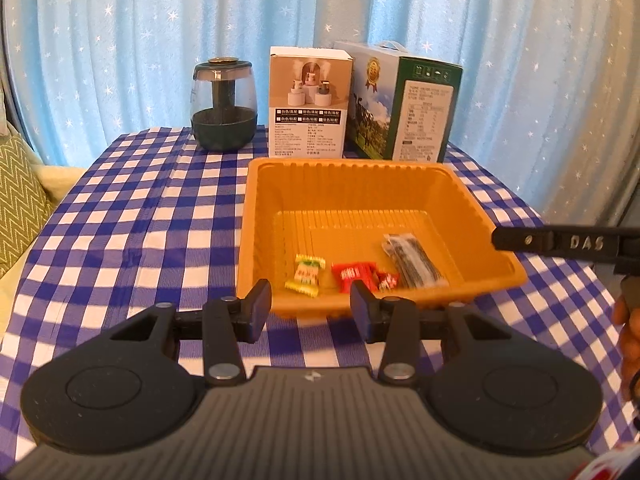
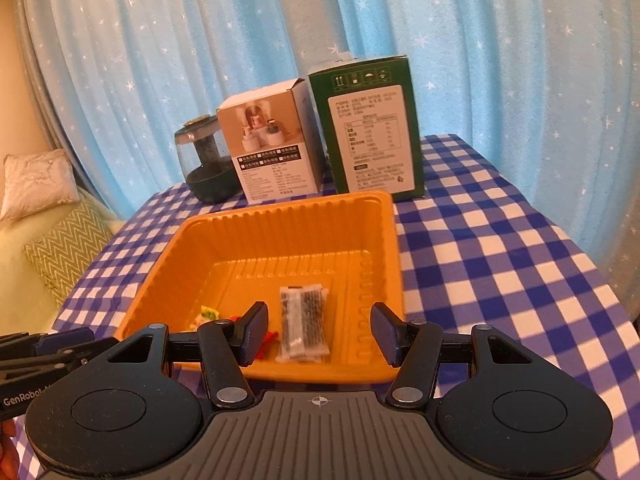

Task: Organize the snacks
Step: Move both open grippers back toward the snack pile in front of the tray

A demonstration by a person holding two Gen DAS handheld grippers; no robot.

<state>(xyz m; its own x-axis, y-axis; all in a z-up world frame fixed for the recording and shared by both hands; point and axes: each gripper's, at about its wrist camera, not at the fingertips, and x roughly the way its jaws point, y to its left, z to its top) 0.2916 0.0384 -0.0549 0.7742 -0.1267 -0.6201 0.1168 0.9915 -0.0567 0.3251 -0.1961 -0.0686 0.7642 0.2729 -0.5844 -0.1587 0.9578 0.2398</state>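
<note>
Both grippers are tipped downward over the near edge of the bench, side by side. The left gripper (image 1: 311,304) has its fingers (image 1: 258,308) parted with nothing between them. The right gripper (image 2: 318,330) stands wider, its fingers (image 2: 386,334) also bare, and a hand (image 1: 630,332) shows behind it.

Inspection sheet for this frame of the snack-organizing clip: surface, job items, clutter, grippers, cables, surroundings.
Surface: table under a blue-and-white checked cloth.
Job's things: orange tray holding a yellow-green candy, a red packet, a small red candy and a dark clear-wrapped packet.
Clutter: humidifier, white box and green carton behind the tray.
Grippers: left gripper and right gripper both open, empty, at the tray's near edge.
Cables: nothing seen.
Surroundings: blue star curtain; green zigzag cushion to the left.
</note>
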